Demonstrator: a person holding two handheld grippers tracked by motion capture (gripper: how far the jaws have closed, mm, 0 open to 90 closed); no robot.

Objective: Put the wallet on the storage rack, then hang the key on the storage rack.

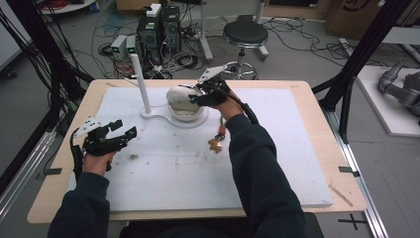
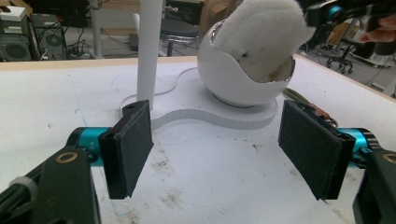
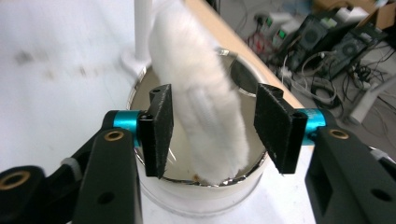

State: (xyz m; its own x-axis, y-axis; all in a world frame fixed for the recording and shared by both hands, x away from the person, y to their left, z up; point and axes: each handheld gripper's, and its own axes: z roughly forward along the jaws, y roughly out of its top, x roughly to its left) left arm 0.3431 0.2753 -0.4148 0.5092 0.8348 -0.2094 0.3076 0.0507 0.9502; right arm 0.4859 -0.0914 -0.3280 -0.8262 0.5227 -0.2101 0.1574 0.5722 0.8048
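a white fluffy cloth (image 3: 201, 116) stands in the round white bowl (image 2: 233, 79), its lower end tinged brown, on a white stand with an upright post (image 1: 140, 82) at the far middle of the white mat (image 1: 277, 163). the right gripper (image 3: 212, 133) hovers over the bowl, jaws apart around the cloth; contact is unclear. the left gripper (image 2: 224, 149) sits released at the mat's left. a small brown object (image 1: 216, 145) beside the right sleeve is hard to identify. a stool (image 1: 244, 34) and computers (image 1: 158, 27) stand beyond the wooden table (image 1: 322, 124).
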